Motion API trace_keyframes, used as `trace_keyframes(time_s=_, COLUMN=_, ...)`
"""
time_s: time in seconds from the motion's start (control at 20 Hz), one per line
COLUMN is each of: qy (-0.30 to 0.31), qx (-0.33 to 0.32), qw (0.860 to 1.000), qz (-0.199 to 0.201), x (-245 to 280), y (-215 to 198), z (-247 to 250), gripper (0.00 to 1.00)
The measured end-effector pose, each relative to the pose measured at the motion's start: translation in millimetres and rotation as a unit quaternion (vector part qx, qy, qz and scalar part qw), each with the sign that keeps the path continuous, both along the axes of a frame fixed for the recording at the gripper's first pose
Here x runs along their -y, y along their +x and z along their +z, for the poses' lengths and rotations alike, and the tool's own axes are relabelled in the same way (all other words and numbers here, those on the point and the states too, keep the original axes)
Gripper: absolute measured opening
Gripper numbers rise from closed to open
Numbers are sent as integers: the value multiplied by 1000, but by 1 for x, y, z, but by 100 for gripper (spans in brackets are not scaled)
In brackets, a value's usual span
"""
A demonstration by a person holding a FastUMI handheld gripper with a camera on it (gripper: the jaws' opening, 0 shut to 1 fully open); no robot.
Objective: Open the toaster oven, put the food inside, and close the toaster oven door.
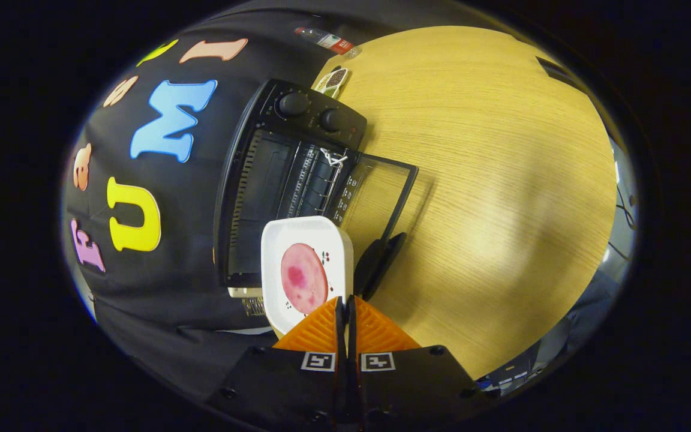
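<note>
My gripper (345, 302) is shut on the rim of a white square plate (279, 252), which carries a round pink slice of meat (303, 278). The plate hangs just ahead of the fingertips, in front of the black toaster oven (243, 198). The oven's glass door (381, 186) is folded fully down onto the table, with its dark handle (378, 264) right beside the plate. Inside the open cavity a wire rack (315, 180) shows. Two knobs (293, 104) sit on the oven's control panel beyond the cavity.
The oven stands on a round wooden table (501, 180), against the black cloth wall. A small packet (333, 81) and a plastic bottle (327, 41) lie past the oven's control end. Cables (624, 210) hang off the table's far side.
</note>
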State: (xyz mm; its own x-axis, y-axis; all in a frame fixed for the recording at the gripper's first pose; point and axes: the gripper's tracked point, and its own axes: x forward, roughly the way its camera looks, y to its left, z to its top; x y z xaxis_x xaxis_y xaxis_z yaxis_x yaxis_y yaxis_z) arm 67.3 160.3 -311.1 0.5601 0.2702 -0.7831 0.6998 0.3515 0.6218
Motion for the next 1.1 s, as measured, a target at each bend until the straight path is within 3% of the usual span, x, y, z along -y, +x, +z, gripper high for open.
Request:
trace_keyframes(time_s=0.65, qy=7, qx=5, qw=992, qz=-123, x=-5, y=103, z=-36, gripper=2)
trace_keyframes(time_s=1.1, qy=1, qx=8, qw=986, qz=-169, x=-5, y=146, z=-55, gripper=2)
